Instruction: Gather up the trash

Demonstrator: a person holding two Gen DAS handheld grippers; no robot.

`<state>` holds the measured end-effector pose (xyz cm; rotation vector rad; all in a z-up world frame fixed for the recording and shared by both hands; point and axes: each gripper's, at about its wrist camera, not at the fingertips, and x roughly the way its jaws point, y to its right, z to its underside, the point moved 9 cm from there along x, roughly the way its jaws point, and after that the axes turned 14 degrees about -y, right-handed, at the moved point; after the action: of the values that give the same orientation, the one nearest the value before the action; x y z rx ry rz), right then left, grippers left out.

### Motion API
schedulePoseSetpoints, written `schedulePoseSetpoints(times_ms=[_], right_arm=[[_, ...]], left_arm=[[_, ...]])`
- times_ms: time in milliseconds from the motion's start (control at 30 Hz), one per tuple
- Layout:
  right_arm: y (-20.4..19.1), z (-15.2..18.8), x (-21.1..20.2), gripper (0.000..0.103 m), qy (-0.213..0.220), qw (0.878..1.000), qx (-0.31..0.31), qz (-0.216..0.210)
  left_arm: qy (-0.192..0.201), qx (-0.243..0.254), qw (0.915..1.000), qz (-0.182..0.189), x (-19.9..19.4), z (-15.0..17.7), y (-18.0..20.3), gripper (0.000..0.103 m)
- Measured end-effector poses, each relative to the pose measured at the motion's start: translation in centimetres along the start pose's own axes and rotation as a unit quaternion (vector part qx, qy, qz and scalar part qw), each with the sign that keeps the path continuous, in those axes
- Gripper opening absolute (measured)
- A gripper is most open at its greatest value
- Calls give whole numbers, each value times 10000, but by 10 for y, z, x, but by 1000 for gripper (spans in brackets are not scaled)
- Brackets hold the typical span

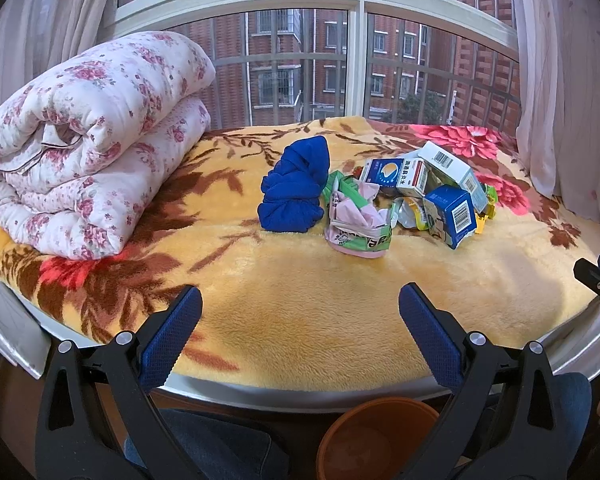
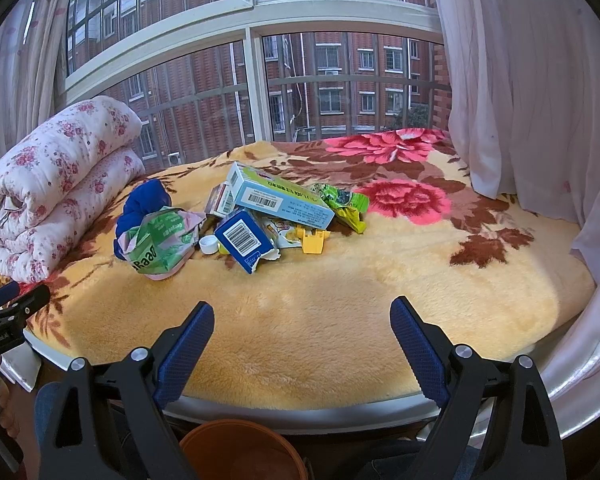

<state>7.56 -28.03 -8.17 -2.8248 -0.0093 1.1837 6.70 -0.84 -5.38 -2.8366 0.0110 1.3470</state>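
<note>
Left gripper [image 1: 300,320] is hovering level over the near edge of the yellow floral blanket [image 1: 320,300], fingers pointing toward 12 o'clock, jaws spread wide and holding nothing. Right gripper [image 2: 302,332] is hanging in the same pose beside it, jaws equally wide, nothing between the blue pads [image 2: 186,354]. In the left view the right gripper's tip is showing at 3 o'clock; in the right view the left gripper's tip is showing at 9 o'clock.

Trash pile [image 1: 412,200] is lying on the blanket well ahead of both grippers: at about 1 o'clock from the left gripper, about 11 o'clock from the right. In it: a crumpled green-and-pink wrapper [image 2: 160,240], a small blue box with a barcode [image 2: 244,240], a long light-blue carton [image 2: 276,198] leaning across the top, a green snack bag [image 2: 344,204], a white bottle cap [image 2: 208,245], a yellow plastic piece [image 2: 315,240].

A bunched blue cloth [image 1: 294,188] is touching the wrapper on its 9 o'clock side. A rolled floral quilt [image 1: 88,140] is sitting at 10 o'clock. An orange bucket [image 1: 376,436] is standing below the blanket edge at 6 o'clock, between the grippers' frames.
</note>
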Motion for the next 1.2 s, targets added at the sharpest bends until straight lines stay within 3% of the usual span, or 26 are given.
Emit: schedulePoseSetpoints(times_ms=[100, 367, 700, 967, 1033, 1067, 1200], right_arm=[[0, -1, 0, 88, -4, 10000, -5, 4], [1, 2, 2, 88, -22, 10000, 0, 23], [6, 1, 6, 88, -120, 9999, -3, 59], [8, 6, 9, 88, -186, 9998, 17, 53], [7, 7, 10, 88, -205, 9998, 18, 54], [7, 7, 11, 88, -217, 9997, 20, 54], [6, 8, 13, 88, -249, 9997, 40, 50]], left_arm=[[-19, 22, 10000, 20, 4, 0, 2, 96], [-138, 141, 9985, 517, 44, -15, 17, 96], [-260, 99, 9959, 863, 97, -57, 41, 96], [-1069, -48, 9900, 914, 148, -83, 50, 93], [-1315, -59, 9866, 967, 158, -80, 52, 62], [-1466, -68, 9842, 990, 163, -77, 53, 58], [-1410, 6, 9862, 870, 157, -72, 54, 51]])
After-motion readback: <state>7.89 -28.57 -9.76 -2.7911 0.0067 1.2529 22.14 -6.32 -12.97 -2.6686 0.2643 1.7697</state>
